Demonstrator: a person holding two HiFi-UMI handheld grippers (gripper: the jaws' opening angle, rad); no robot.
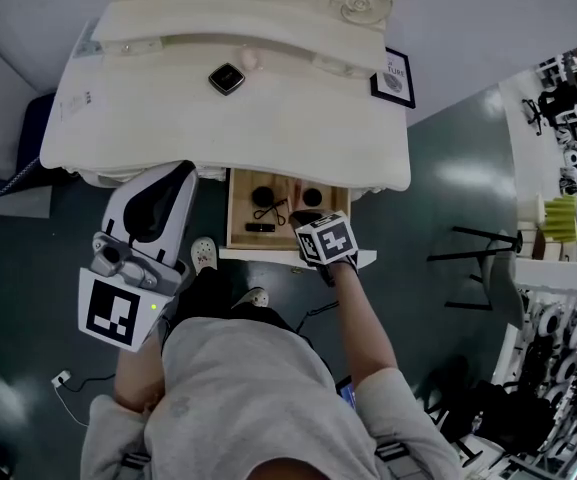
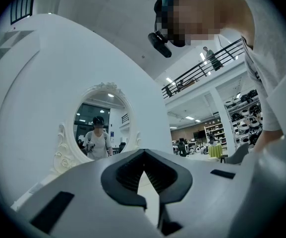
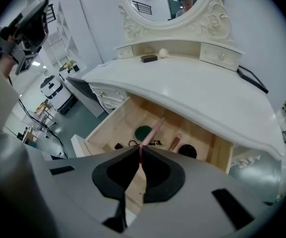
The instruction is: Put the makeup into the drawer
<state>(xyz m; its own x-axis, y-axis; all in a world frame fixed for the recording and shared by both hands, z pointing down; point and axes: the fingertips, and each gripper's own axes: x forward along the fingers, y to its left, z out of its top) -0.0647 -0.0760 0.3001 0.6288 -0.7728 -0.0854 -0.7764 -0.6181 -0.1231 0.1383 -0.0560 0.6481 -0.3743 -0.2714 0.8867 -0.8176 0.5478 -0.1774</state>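
The wooden drawer (image 1: 234, 208) of the white dressing table (image 1: 298, 133) stands open. My right gripper (image 1: 308, 223) hovers over it, shut on a thin pink makeup stick (image 3: 153, 131) that points down into the drawer (image 3: 108, 125). Inside lie a dark green round compact (image 3: 143, 132), a black round compact (image 3: 187, 150), a brown stick (image 3: 175, 143) and small black items (image 1: 263, 200). A black compact (image 1: 226, 78) and a pink round item (image 1: 249, 60) rest on the tabletop. My left gripper (image 1: 173, 183) is raised at the table's front left edge, shut and holding nothing (image 2: 143, 155).
An oval mirror (image 2: 99, 128) rises at the back of the table. A black-framed card (image 1: 393, 76) stands on the table's right corner. A dark stool (image 1: 478, 258) and shelving are to the right. Cables lie on the floor at the left (image 1: 63, 380).
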